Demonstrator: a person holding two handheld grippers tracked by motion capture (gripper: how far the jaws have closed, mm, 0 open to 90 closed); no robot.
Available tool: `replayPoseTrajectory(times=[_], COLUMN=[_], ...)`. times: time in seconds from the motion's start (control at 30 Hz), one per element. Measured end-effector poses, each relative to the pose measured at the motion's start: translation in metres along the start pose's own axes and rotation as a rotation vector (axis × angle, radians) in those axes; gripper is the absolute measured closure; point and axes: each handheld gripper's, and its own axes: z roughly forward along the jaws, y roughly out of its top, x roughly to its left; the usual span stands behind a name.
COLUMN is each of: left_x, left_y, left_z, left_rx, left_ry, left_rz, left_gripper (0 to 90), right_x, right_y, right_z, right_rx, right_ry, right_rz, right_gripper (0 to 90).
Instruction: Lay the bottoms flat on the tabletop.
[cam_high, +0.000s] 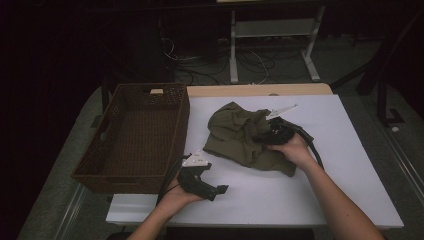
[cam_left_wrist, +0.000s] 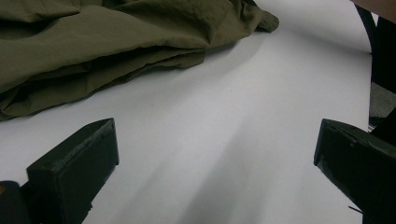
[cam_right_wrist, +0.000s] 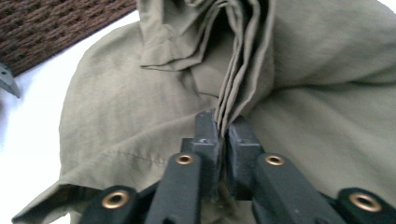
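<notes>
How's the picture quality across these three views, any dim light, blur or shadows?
High view: dim, surroundings nearly black, table lit. Left gripper view: soft shadows stretch across the table, near jaws blurred. Right gripper view: brighter, cloth sharp at the pinch, blurry toward the edges.

The room was pretty dark all around, with most of the light falling on the white table (cam_high: 320, 165), which had a pale wood strip (cam_high: 260, 90) along its far edge. Behind it, a white metal frame (cam_high: 272, 35) stood on a grey floor (cam_high: 345, 60), with loose cables (cam_high: 210, 62) tangled near its feet. Everything past that just faded to black.
</notes>
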Motion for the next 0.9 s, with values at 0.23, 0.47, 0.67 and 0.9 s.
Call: replayPoseTrajectory(times=[0.23, 0.47, 0.67, 0.9], left_x=[0.000, -0.001, -0.001, -0.001], left_y=[0.000, 0.000, 0.000, 0.000], left_z=[0.000, 0.001, 0.001, 0.001], left_rx=[0.002, 0.004, 0.003, 0.002], left_ry=[-0.001, -0.004, -0.004, -0.005], left_rz=[0.003, 0.004, 0.002, 0.002], left_gripper=[0.0, 0.0, 0.0, 0.0], right_x=[0.015, 0.029, 0.045, 0.062], right_y=[0.006, 0.011, 0.019, 0.022], right_z=[0.009, 0.017, 0.023, 0.034], right_rx=[-0.013, -0.016, -0.021, -0.012], right_ry=[0.032, 0.064, 0.097, 0.134], right_rz=[-0.041, -0.075, -0.112, -0.153], right_gripper=[86.3, 86.5, 86.5, 86.6])
